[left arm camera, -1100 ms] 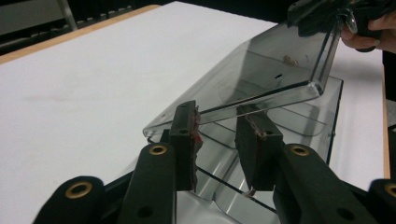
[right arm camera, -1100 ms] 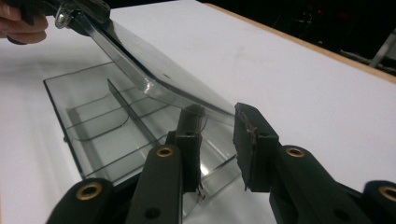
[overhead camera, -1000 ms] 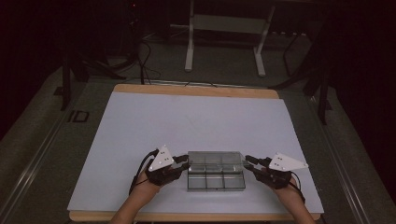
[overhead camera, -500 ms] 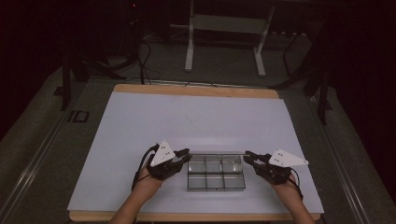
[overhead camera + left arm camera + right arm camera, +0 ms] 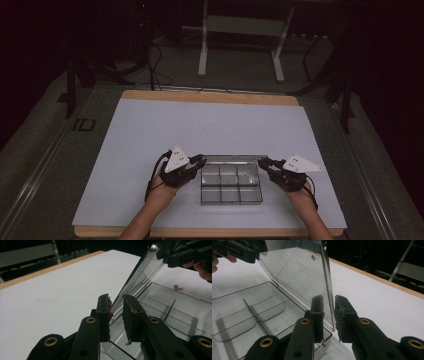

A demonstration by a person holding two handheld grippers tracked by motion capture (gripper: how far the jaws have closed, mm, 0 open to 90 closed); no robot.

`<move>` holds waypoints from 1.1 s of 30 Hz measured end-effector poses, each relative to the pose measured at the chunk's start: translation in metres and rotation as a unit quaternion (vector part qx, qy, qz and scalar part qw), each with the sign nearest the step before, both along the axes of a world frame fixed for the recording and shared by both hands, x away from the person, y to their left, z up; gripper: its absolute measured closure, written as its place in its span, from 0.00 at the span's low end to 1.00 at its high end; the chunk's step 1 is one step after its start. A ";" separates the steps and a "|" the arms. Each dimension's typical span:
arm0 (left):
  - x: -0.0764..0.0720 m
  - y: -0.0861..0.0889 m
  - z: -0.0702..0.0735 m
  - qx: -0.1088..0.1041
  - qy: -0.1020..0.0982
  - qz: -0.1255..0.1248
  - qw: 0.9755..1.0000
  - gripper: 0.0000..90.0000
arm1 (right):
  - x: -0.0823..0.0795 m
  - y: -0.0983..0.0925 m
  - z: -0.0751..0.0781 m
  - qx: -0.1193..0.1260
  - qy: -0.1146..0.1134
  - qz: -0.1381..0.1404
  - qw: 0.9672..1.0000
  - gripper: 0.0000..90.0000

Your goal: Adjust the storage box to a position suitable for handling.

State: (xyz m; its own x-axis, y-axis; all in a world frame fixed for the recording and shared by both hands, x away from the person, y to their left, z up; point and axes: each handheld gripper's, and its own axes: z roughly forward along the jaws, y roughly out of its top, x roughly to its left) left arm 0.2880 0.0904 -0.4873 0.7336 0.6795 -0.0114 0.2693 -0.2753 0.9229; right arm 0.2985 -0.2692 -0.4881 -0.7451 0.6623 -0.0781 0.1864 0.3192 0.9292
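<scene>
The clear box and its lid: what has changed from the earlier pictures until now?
The lid has been swung up from flat on the box and now stands raised at its far edge. The left gripper and right gripper have moved up to the lid's two side edges, their jaws closing around them. The box stayed in place on the table.

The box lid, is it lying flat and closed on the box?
No, the clear lid stands raised on its hinge, and the compartments of the box lie open below it.

Clear compartment box (image 5: 231,181), black grippers (image 5: 186,168), white table (image 5: 165,125) with wooden edge
</scene>
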 end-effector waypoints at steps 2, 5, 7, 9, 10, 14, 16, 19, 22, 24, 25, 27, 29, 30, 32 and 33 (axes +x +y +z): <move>0.002 0.000 -0.001 -0.002 0.004 0.004 1.000 0.84 | 0.003 0.002 -0.002 -0.001 0.005 -0.003 1.000 0.85; 0.004 -0.001 -0.003 -0.009 0.005 0.007 1.000 0.84 | 0.006 0.003 -0.004 -0.001 0.010 -0.006 1.000 0.84; 0.005 -0.002 -0.004 -0.009 0.005 0.011 1.000 0.84 | 0.008 0.004 -0.006 0.001 0.014 -0.010 1.000 0.84; 0.007 -0.004 -0.004 -0.006 0.007 0.015 1.000 0.84 | 0.008 0.004 -0.006 0.003 0.015 -0.012 1.000 0.84; 0.008 -0.004 -0.005 -0.007 0.008 0.016 1.000 0.84 | 0.010 0.005 -0.006 0.002 0.016 -0.016 1.000 0.84; 0.013 -0.006 -0.008 -0.010 0.020 0.017 1.000 0.83 | 0.013 0.008 -0.008 0.003 0.022 -0.023 0.999 0.83; 0.016 -0.007 -0.009 -0.015 0.026 0.019 0.999 0.83 | 0.014 0.010 -0.008 0.002 0.025 -0.025 0.999 0.83; 0.018 -0.007 -0.011 -0.020 0.032 0.024 0.999 0.83 | 0.016 0.011 -0.008 0.001 0.029 -0.032 0.999 0.83; 0.021 -0.007 -0.012 -0.025 0.035 0.028 0.999 0.83 | 0.018 0.013 -0.008 0.004 0.032 -0.038 0.999 0.83; 0.023 -0.007 -0.012 -0.027 0.039 0.030 0.998 0.83 | 0.020 0.014 -0.008 0.007 0.037 -0.042 0.998 0.83; 0.025 -0.007 -0.012 -0.031 0.044 0.031 0.998 0.83 | 0.021 0.014 -0.008 0.008 0.038 -0.044 0.998 0.83; 0.025 -0.007 -0.012 -0.031 0.044 0.031 0.998 0.83 | 0.022 0.014 -0.008 0.010 0.039 -0.045 0.998 0.83; 0.028 -0.008 -0.013 -0.033 0.058 0.036 0.997 0.83 | 0.023 0.015 -0.008 0.011 0.044 -0.050 0.998 0.83; 0.028 -0.008 -0.013 -0.031 0.061 0.038 0.997 0.83 | 0.024 0.016 -0.008 0.011 0.045 -0.051 0.998 0.82; 0.030 -0.009 -0.014 -0.029 0.066 0.039 0.997 0.82 | 0.025 0.016 -0.008 0.012 0.048 -0.053 0.997 0.82; 0.030 -0.010 -0.015 -0.027 0.068 0.040 0.997 0.82 | 0.026 0.017 -0.008 0.011 0.048 -0.054 0.997 0.82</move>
